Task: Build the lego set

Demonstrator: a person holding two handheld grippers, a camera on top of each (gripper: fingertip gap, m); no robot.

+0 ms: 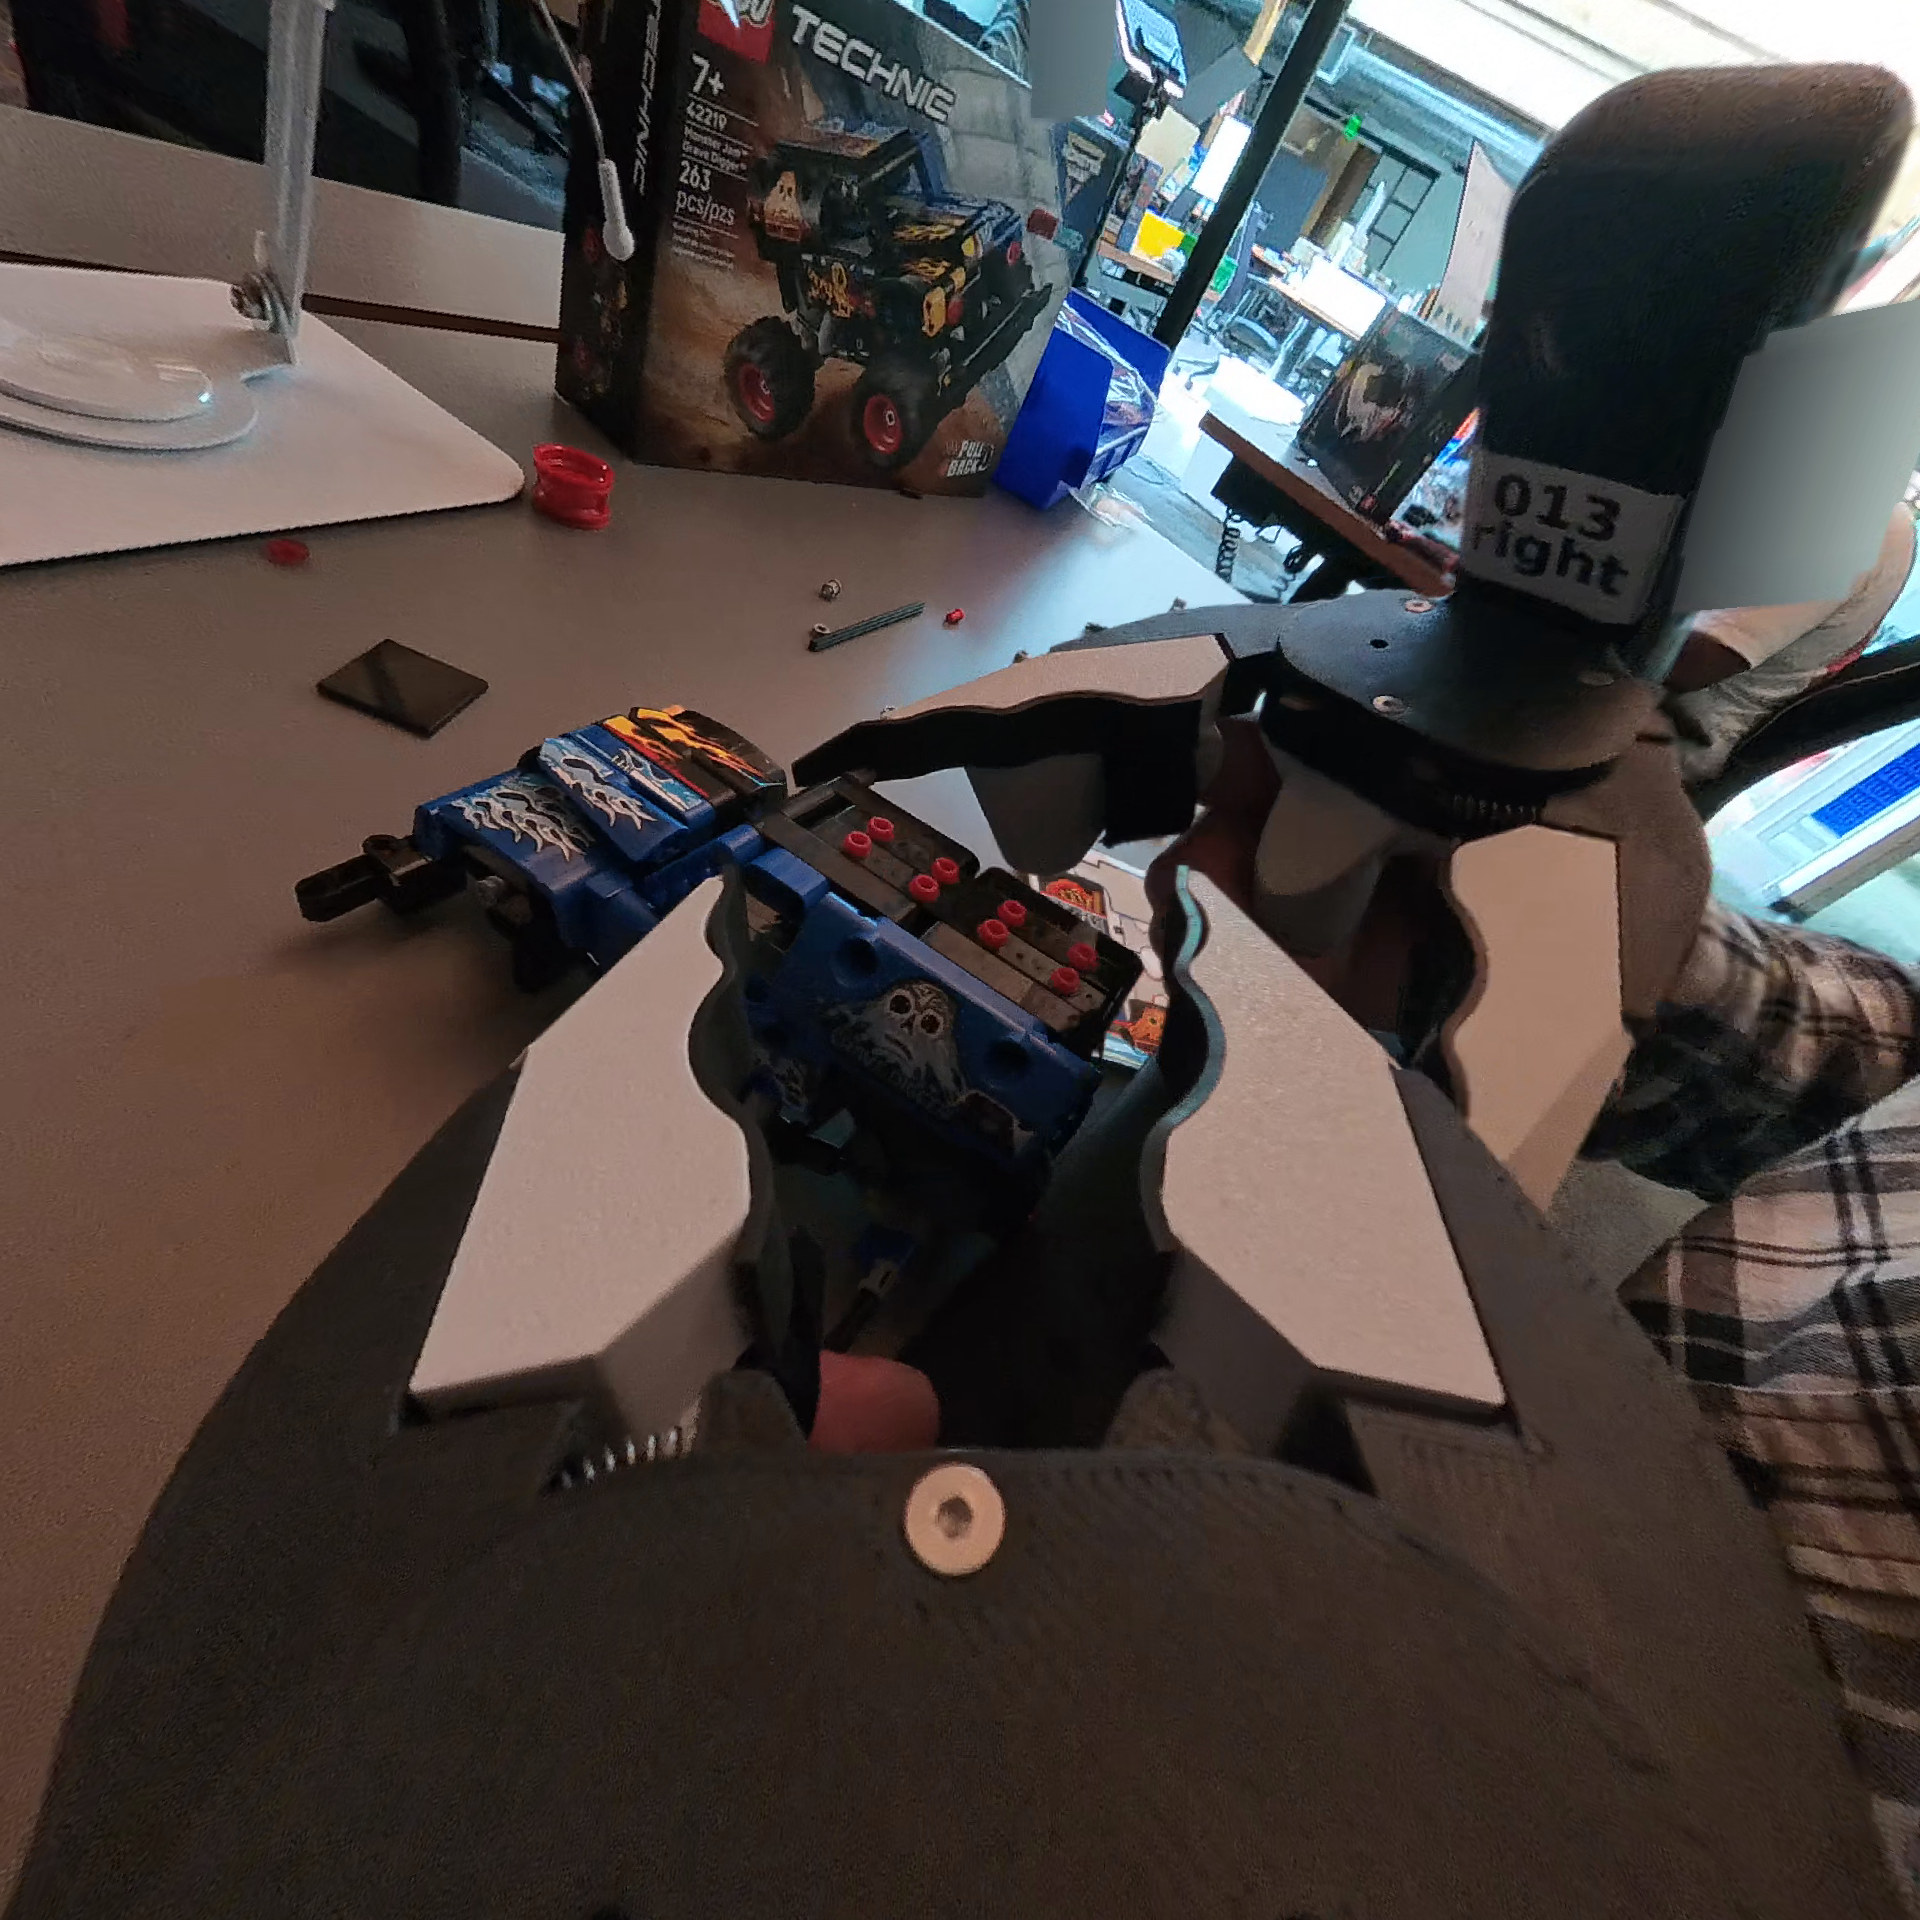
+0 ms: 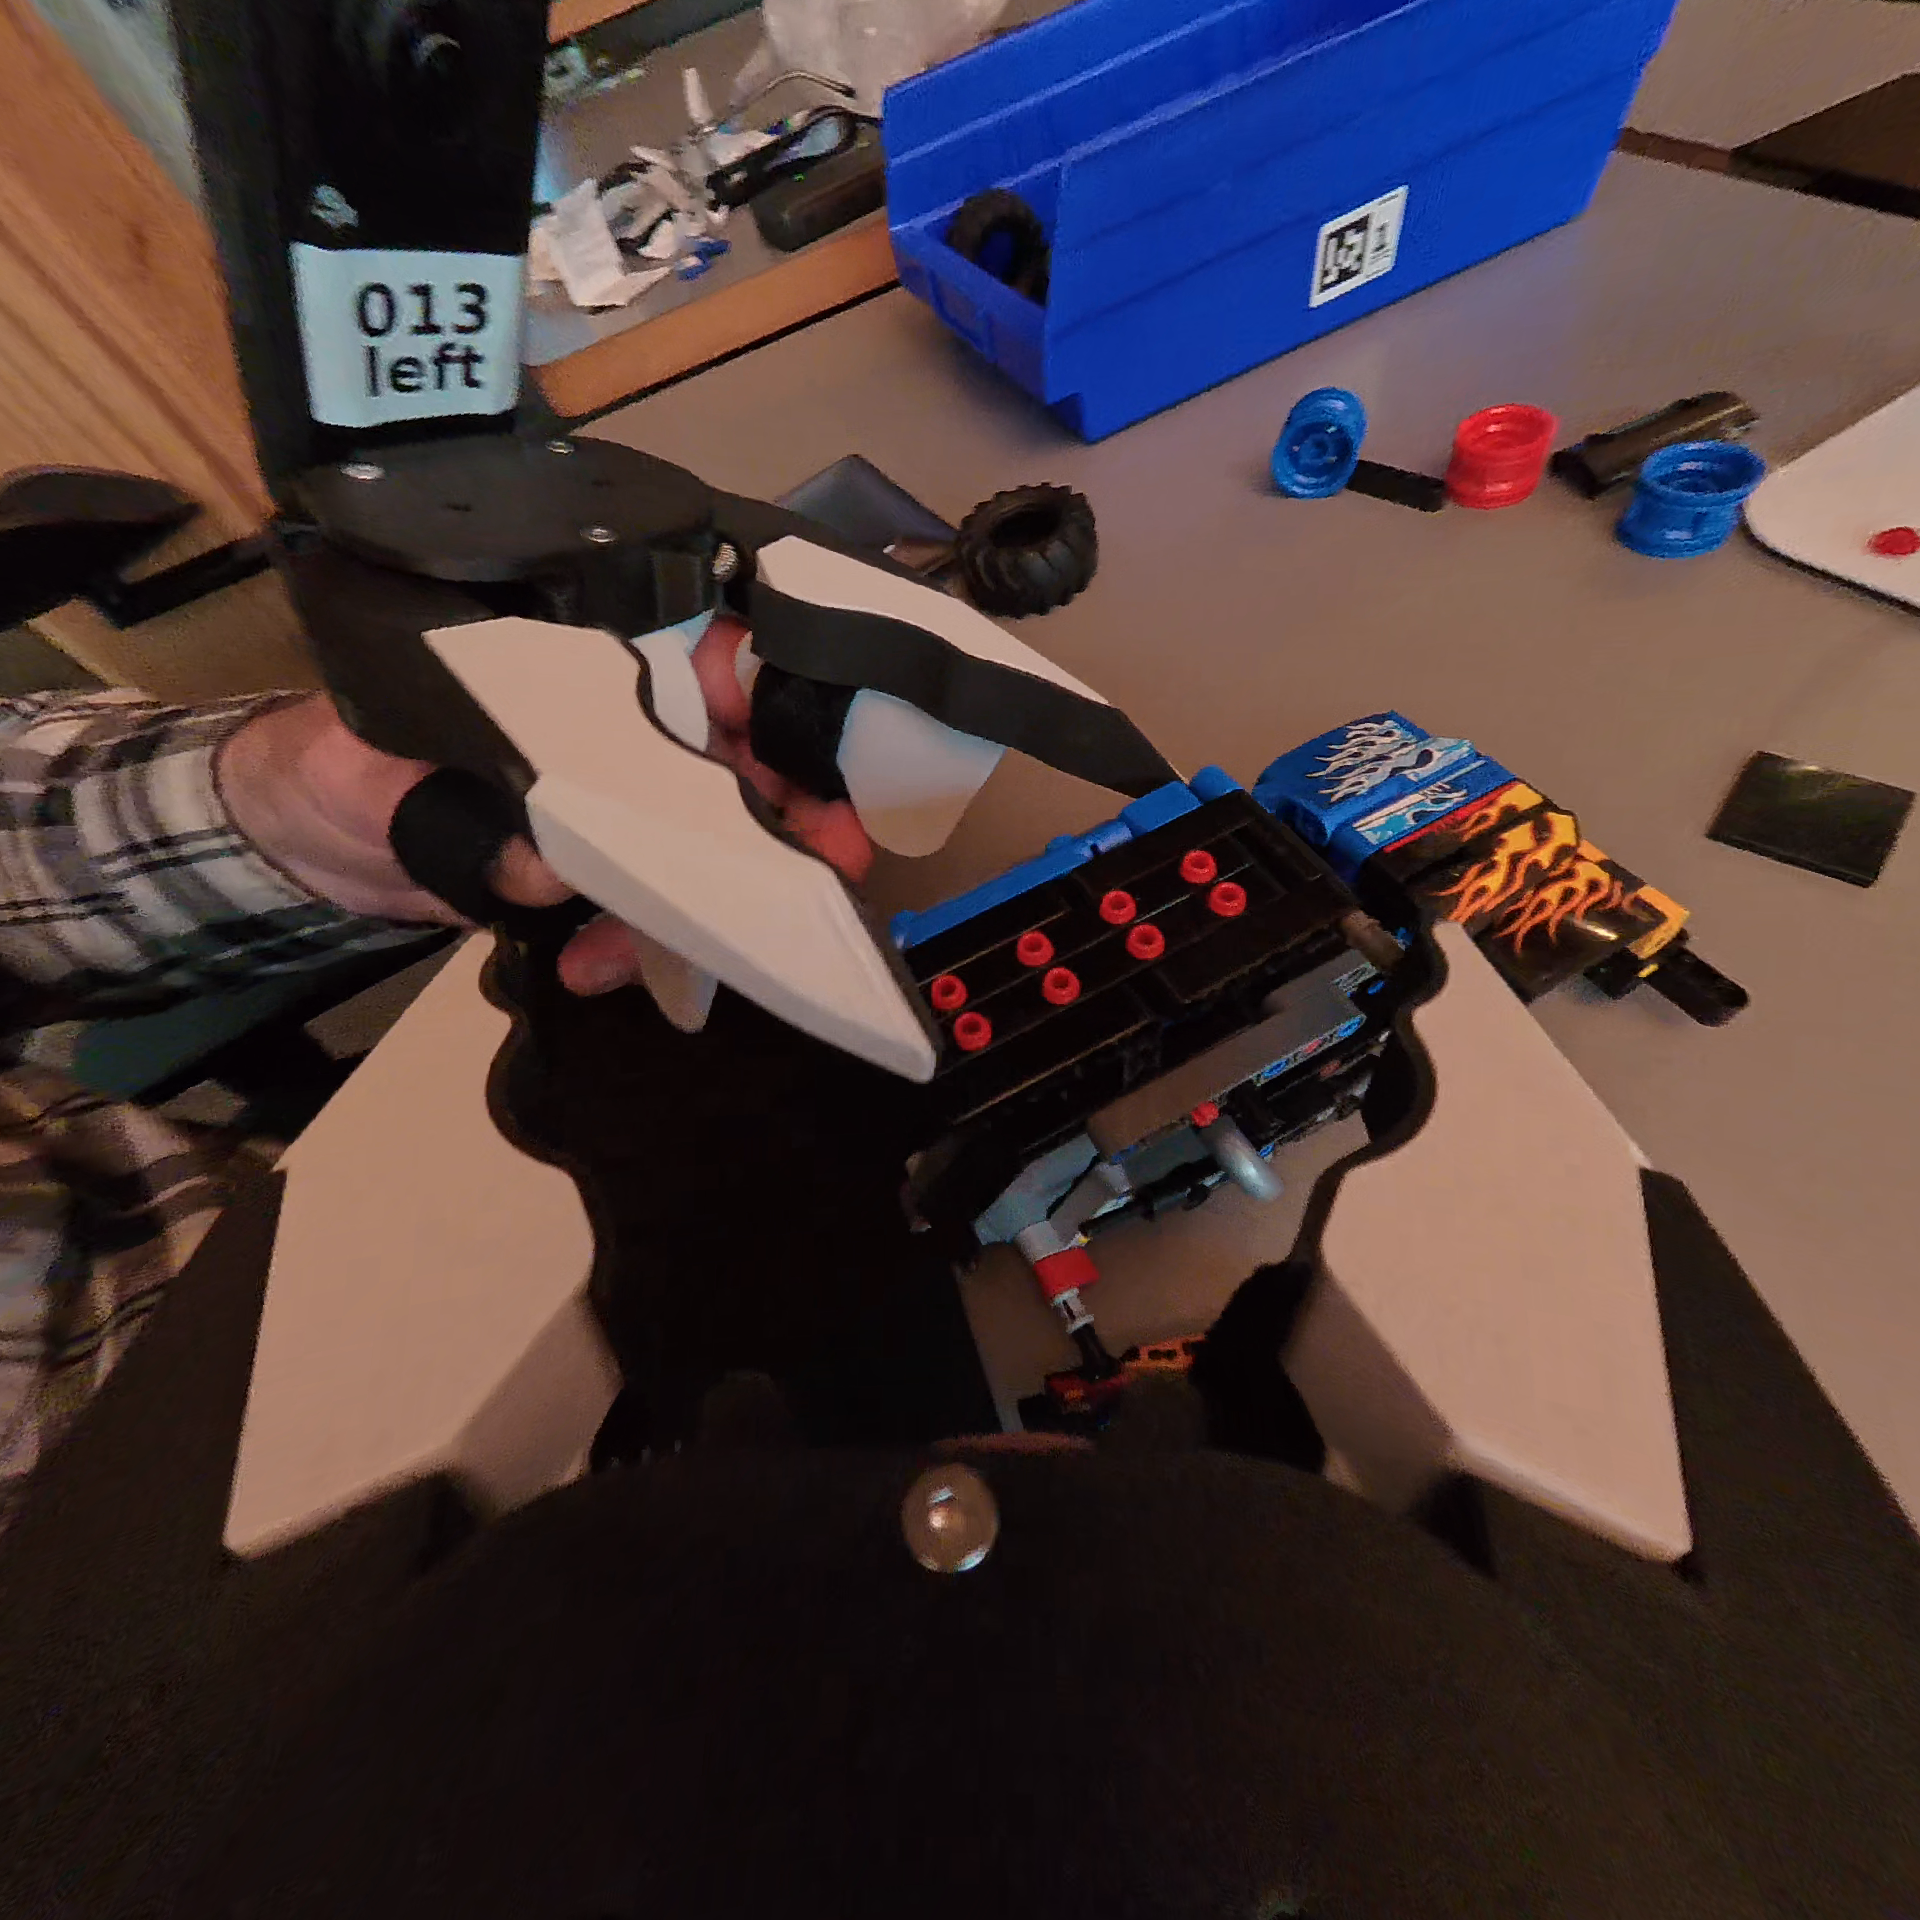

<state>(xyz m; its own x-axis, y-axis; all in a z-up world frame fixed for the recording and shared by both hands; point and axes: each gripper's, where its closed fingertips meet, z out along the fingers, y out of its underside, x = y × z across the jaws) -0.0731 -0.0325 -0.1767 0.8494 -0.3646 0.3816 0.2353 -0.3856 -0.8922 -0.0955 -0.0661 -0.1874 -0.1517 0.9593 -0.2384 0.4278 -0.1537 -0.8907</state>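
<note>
The half-built toy truck (image 1: pixel 831 935) lies on the grey tabletop (image 1: pixel 208 831); the left hand-held gripper (image 1: pixel 951 925) is clamped on its blue body; the right hand-held gripper (image 2: pixel 961 1049) stands apart around its black rear; loose wheels (image 2: pixel 1501 455) lie far right beside a blue bin (image 2: pixel 1247 208).

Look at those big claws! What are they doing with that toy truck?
A person is building a Lego truck with a claw-like gripper in each hand. The left gripper seems clamped on the blue-and-black truck body, over the grey table. The right gripper is open wide, with part of the truck between its fingers. A black tyre and a red wheel hub lie loose beyond, not yet fitted.
</note>
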